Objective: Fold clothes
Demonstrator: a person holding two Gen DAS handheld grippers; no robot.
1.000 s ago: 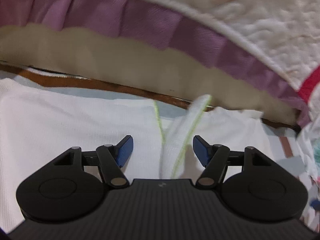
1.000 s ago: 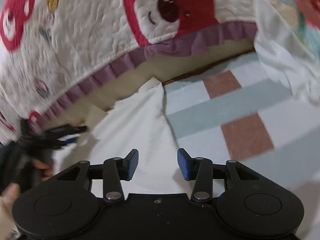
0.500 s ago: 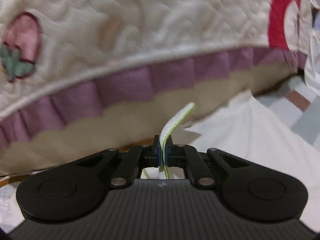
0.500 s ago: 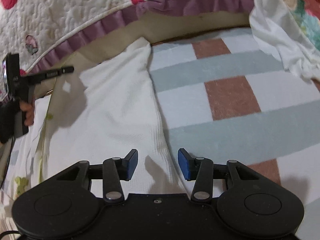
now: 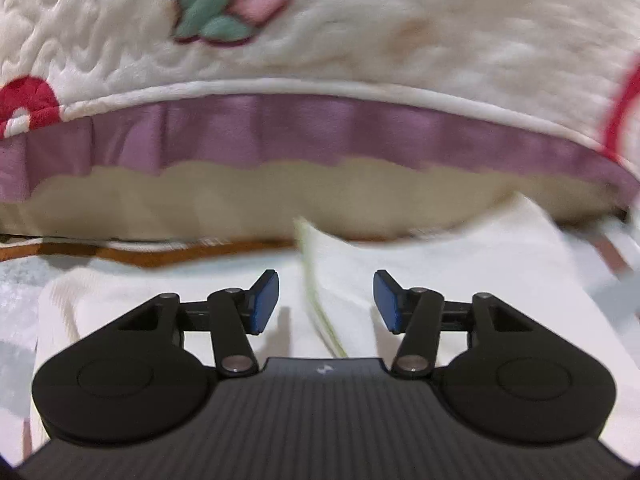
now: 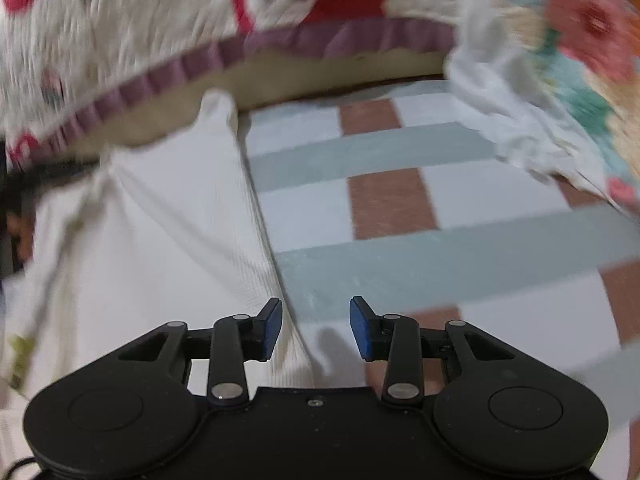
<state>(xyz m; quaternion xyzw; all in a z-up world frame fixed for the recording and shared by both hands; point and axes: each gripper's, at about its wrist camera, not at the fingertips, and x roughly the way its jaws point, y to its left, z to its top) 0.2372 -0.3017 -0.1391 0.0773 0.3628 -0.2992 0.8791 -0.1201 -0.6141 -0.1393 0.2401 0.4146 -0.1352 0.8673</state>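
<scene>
Both cameras look forward and downward past their own gripper, low and close over the bed. The left view faces the quilt (image 5: 360,60) edge head-on; the right view looks along the checked sheet (image 6: 400,220). They share the white garment (image 5: 440,272) and quilt.

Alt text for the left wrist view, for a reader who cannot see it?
The left gripper, fingers apart and empty, hangs over a white garment with a green-edged fold. Behind lies a cream quilt with a purple frill.
</scene>
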